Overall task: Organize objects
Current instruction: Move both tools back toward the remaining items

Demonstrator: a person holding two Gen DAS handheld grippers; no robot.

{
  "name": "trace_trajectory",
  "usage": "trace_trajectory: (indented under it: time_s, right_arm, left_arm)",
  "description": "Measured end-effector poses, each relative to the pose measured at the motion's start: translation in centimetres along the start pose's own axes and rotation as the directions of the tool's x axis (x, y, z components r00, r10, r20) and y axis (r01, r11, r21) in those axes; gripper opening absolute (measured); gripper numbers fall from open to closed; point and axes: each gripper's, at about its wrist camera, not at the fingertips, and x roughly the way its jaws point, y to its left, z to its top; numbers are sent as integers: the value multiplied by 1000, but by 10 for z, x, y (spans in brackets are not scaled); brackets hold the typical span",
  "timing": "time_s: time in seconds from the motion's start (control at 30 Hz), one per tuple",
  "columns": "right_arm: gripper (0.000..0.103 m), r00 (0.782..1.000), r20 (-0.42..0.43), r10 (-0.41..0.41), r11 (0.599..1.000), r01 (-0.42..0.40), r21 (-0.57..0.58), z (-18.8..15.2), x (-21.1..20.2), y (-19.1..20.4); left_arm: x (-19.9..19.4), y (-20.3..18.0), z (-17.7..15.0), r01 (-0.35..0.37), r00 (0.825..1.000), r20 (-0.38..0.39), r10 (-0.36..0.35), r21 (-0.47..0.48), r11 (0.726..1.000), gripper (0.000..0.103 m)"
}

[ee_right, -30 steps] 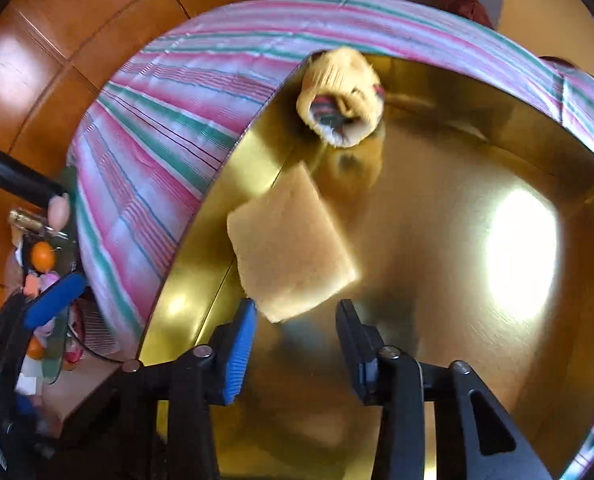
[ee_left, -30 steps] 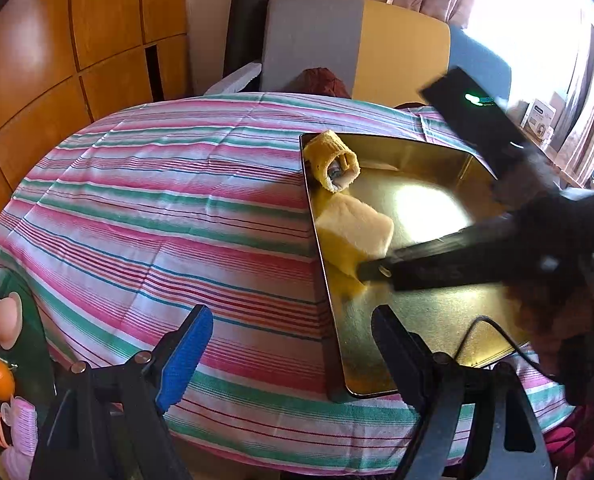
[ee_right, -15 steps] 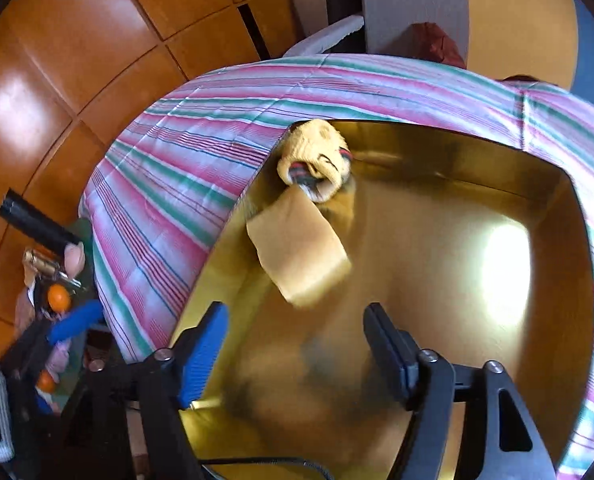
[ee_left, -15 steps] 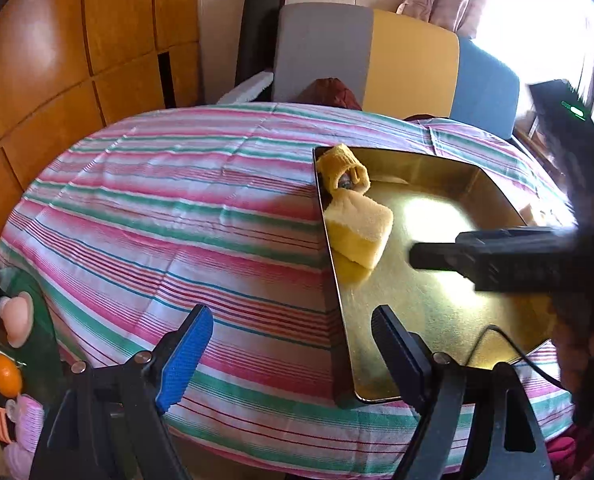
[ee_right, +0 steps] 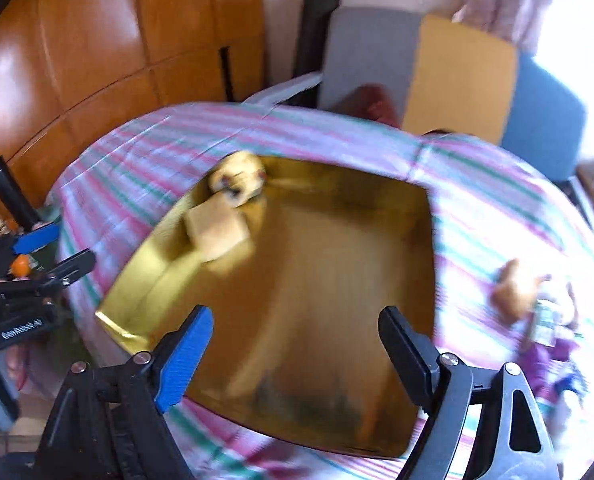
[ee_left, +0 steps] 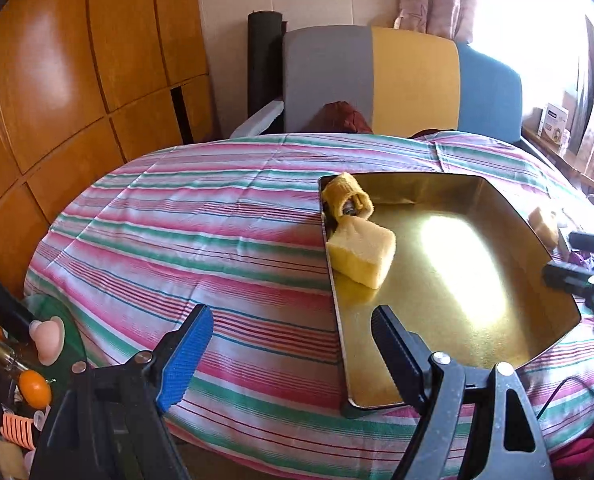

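- The right tongs have just been opening and now stand wide apart with nothing between them; they hang above the near part of the gold tray.
- The folded yellow cloth lies released inside the tray, against its left wall, and it touches the rolled yellow piece that sits in the far left corner.
- I judge the step in hand to be the fetching of the next thing. More small things lie on the striped surface just beside the right edge of the tray; the right view is blurred, so I cannot say what each one is.
- To do it well, the right tongs should go to those things with the jaws kept wide and come down over one piece alone, not over two.
- Soft cloth gives under pressure, so it is better to grip it in the middle of its bulk and not at a loose corner.
- When the piece comes to the tray, it should be set beside the yellow cloth, in the bare middle, and not dropped on top.
- The left tongs are open and empty, over the near edge of the surface by the tray's left wall.
- They could steady the tray if it slides on the cloth, in my opinion.
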Motion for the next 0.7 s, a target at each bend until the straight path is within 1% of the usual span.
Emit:
trace_trajectory:
  time_s: [0.1,0.17,0.3,0.4,0.5,0.57,0.63,0.7]
  right_arm:
    - [93,996,63,-68,997,66,36,-10,-19,-26]
    - [94,990,85,-115,991,109,74,-15,-30,-46]
    - [94,980,95,-177,973,160,165,-25,-53,-87]
    - [94,973,73,-221,949,197,247,-35,-69,-123]
    - [94,966,36,-255,911,228,343,-50,-84,-162]
    - [94,959,15,-282,875,250,415,-64,-95,-189]
    - [94,953,-10,-303,835,271,479,-76,-103,-212]
    - [94,944,-35,-328,785,293,546,-92,-112,-237]
  left_arm:
    - [-2,-7,2,2,1000,4,-2,11,1000,83]
    - [-4,-12,3,15,1000,8,-15,16,1000,83]
    - [-7,-26,7,39,999,14,-39,29,999,83]
    - [-9,-41,10,70,997,16,-71,56,996,83]
    - [-10,-59,15,118,993,14,-120,94,989,83]
    - [-11,-75,19,166,986,6,-168,124,978,83]
    - [-11,-93,23,229,973,-17,-228,145,963,83]
    - [-11,-112,27,288,958,-42,-285,161,944,82]
